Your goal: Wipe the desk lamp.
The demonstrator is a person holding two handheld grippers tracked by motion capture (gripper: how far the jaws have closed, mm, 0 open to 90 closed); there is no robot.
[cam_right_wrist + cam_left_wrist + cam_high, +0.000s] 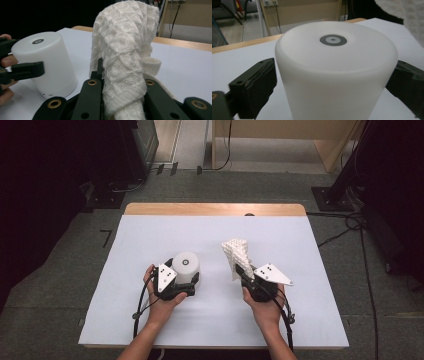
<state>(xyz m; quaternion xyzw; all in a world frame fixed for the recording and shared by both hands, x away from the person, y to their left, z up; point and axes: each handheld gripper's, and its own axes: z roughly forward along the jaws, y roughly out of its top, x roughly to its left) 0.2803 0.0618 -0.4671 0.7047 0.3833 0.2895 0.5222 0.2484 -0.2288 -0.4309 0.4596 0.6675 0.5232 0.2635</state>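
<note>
White tabletop (310, 250) lies bare around cylinder (186, 266) and cloth (237, 254).

Even overhead light falls on the white tabletop (210, 320), leaving only faint shadows under the hands, while the room around it sinks into black. Up close, the cylinder (335, 72) is soft and overexposed; the cloth (125, 57) is sharp.
</note>
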